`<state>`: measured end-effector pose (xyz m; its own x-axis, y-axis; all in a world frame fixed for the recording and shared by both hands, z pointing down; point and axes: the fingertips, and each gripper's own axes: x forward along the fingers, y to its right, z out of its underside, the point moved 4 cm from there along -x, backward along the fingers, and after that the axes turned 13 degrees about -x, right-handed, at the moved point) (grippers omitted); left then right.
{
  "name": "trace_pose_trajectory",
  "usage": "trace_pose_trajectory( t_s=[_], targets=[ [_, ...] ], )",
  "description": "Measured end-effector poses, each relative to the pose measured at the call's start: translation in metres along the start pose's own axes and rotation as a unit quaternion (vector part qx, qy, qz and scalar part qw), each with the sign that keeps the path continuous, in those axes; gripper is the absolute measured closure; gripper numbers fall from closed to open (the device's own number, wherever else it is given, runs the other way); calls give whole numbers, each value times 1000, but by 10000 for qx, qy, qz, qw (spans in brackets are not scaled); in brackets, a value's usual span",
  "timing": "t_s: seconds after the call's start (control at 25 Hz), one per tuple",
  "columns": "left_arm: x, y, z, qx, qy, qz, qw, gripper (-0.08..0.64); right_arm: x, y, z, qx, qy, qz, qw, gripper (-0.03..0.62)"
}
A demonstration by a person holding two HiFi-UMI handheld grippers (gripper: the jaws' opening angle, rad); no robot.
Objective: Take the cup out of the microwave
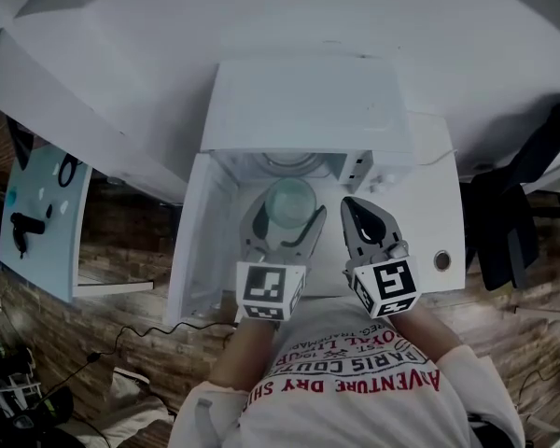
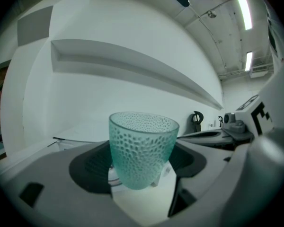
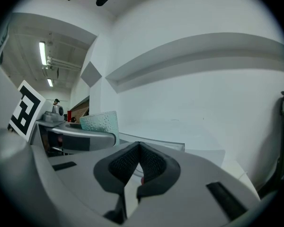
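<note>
The teal dimpled glass cup (image 1: 289, 203) hangs upright just in front of the open white microwave (image 1: 308, 101). My left gripper (image 1: 287, 217) is shut on the cup, one pad on each side. In the left gripper view the cup (image 2: 142, 148) fills the gap between the jaws of the left gripper (image 2: 141, 165), its base off the white surface below. My right gripper (image 1: 349, 203) is level beside it on the right, shut with nothing in it. In the right gripper view the right gripper (image 3: 138, 146) has its pads together, and the cup (image 3: 100, 121) shows to the left.
The microwave door (image 1: 198, 241) stands open to the left, and the glass turntable (image 1: 289, 163) shows inside. A white top with a round metal fitting (image 1: 441, 260) lies to the right. A black chair (image 1: 518, 217) stands further right, a light blue tool board (image 1: 37, 213) at left.
</note>
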<state>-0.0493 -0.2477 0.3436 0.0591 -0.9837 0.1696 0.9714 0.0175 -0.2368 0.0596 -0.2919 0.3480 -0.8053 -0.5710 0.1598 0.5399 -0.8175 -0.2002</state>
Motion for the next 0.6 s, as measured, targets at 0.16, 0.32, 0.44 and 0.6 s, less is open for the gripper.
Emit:
trace_pose_trajectory(
  t_s=[0.16, 0.32, 0.44, 0.6],
  targets=[
    [0, 1, 2, -30, -42, -12, 10000, 190, 0, 0, 1, 7, -16, -48, 10000, 581],
    [2, 2, 5, -62, -91, -47, 9999, 190, 1, 2, 5, 60, -66, -122, 9999, 581],
    [4, 2, 7, -79, -108, -75, 9999, 190, 2, 3, 9, 91, -105, -176, 9997, 581],
    [6, 1, 9, -96, -152, -116, 9998, 190, 4, 6, 11, 84, -134, -199, 9997, 581]
  ],
)
